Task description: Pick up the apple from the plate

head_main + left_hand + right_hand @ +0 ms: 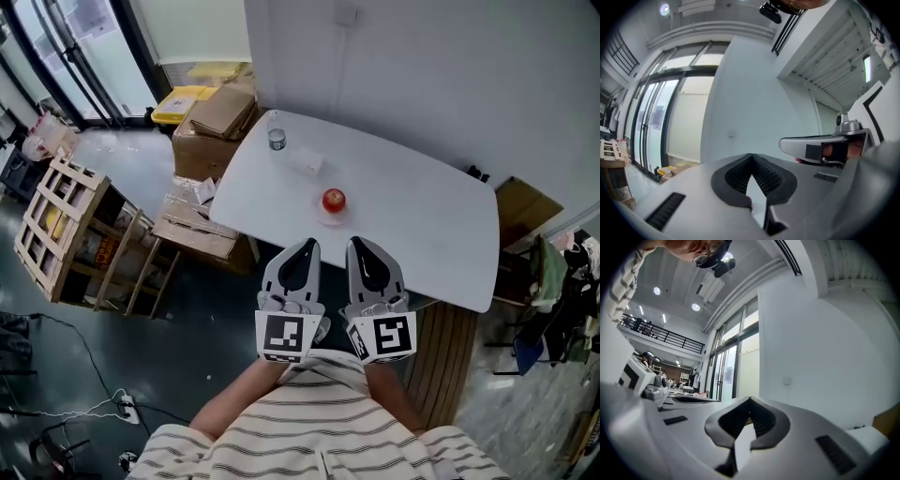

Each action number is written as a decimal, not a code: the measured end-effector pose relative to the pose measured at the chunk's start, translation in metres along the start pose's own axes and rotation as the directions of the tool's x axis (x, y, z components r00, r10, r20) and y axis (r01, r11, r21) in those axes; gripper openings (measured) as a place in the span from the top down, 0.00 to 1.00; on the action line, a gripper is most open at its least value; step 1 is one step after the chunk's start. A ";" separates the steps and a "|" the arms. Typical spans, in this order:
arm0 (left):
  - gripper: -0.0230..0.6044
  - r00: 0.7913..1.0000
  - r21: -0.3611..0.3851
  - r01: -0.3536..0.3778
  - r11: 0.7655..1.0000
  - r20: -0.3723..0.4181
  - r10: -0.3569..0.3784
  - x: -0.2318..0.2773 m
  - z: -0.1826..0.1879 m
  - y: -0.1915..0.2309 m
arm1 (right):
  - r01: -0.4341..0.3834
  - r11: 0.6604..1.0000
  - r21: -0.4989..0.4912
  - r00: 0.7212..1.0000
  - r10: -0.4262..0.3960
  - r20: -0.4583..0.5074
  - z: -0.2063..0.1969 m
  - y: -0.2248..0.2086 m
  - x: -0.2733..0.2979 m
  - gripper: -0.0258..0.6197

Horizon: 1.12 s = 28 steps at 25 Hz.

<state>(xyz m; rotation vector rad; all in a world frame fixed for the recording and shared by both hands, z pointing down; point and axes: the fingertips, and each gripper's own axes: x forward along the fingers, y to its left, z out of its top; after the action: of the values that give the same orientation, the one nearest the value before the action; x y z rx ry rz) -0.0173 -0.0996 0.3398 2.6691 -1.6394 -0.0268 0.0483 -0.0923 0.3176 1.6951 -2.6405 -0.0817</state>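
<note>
A red apple [333,200] sits on a small pale plate [333,217] near the front edge of a white table [422,216]. My left gripper [307,246] and right gripper [359,244] are held side by side at the table's near edge, just short of the plate, pointing level toward it. Both are shut with nothing between their jaws. In the left gripper view the shut tips [751,156] meet in front of a white wall. The right gripper view shows its tips [750,400] likewise closed. Neither gripper view shows the apple.
A clear glass [276,137] and a small white object [308,161] stand further back on the table. Cardboard boxes [221,114] and a wooden crate [66,220] sit to the left. Cables [84,394] lie on the dark floor, and a chair with clothes [553,281] is at right.
</note>
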 end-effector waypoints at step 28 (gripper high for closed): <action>0.95 0.990 0.009 0.011 1.000 -0.140 -0.009 0.126 -0.061 0.028 | -0.084 0.991 0.105 0.975 0.103 -0.197 -0.091 -0.073 0.102 0.94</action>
<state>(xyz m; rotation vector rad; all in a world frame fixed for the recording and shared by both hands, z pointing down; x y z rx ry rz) 0.0155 -0.2249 0.3999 2.6190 -1.5883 0.1659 0.0748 -0.2194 0.4028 1.5094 -2.6048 0.2094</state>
